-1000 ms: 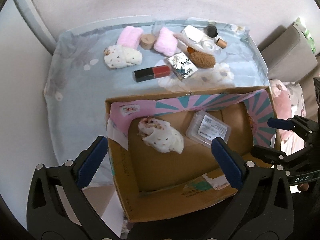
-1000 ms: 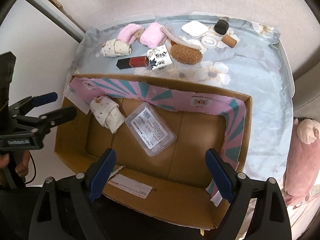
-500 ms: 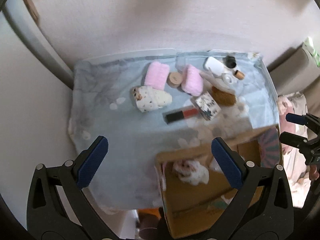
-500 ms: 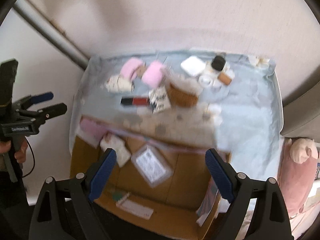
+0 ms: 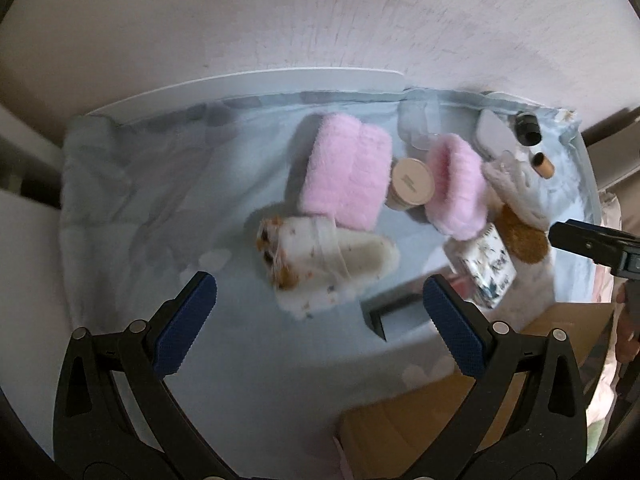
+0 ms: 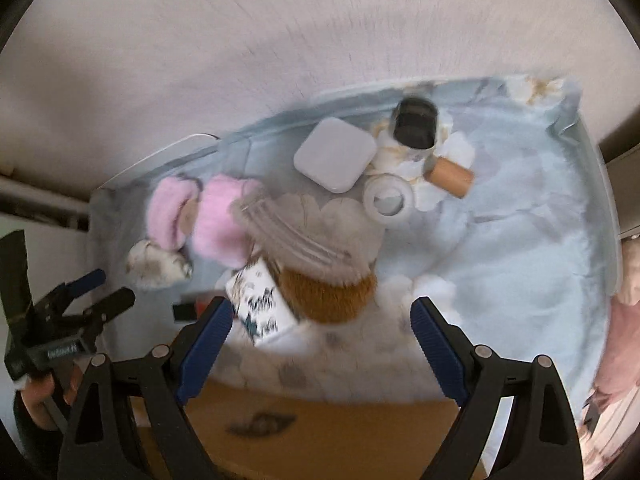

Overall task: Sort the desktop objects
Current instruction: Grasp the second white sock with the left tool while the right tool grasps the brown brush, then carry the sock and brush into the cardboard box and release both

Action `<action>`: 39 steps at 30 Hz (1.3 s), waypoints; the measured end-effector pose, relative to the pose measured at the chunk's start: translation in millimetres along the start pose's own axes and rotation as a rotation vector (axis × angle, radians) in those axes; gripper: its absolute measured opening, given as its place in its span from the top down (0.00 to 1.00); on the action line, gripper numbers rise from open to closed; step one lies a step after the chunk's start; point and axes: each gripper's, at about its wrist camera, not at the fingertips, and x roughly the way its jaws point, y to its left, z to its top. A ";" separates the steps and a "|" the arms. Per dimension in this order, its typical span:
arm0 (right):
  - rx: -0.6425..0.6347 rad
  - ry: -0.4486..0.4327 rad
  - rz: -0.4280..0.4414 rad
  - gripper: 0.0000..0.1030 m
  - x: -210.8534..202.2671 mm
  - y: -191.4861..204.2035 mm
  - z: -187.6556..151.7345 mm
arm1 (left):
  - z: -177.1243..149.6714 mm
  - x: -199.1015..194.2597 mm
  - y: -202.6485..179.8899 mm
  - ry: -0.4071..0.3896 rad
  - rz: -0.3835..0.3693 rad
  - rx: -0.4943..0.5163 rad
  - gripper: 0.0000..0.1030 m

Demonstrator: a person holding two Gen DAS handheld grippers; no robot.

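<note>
My left gripper is open and empty above the pale blue cloth, just short of a white speckled roll. Behind that roll lie two pink fluffy rolls with a round tan jar between them. My right gripper is open and empty over a brown brush and a white patterned box. Farther back lie a white square case, a black jar, a white ring and a tan cylinder. A red and black stick lies partly hidden behind my left gripper's right finger.
The rim of the cardboard box lies under both grippers at the near edge. A wall rises right behind the table. Pink bedding lies off the table's right side. A person's hand holds the left gripper.
Both grippers have moved forward off the box toward the objects on the cloth and sunk lower. The box has slid down to the bottom edge of both views.
</note>
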 end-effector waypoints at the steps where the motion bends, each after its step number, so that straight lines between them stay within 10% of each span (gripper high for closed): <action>1: 0.008 0.009 -0.008 0.14 5.5 0.8 2.6 | 2.2 2.9 0.6 0.004 -0.001 0.004 0.00; 9: 0.071 0.086 -0.129 0.14 42.3 0.7 13.5 | 7.1 24.1 -3.5 0.024 0.011 0.017 0.01; 15: 0.115 0.126 -0.100 0.15 58.0 -1.7 18.2 | 3.8 34.9 -1.7 0.041 -0.030 0.023 0.39; 19: 0.102 0.101 -0.088 0.44 51.6 1.4 18.0 | -0.5 30.4 0.2 0.026 -0.056 0.004 0.52; 39: 0.007 -0.057 0.045 0.49 -55.4 2.6 -23.5 | -44.2 -86.8 -11.7 -0.103 -0.014 -0.080 0.53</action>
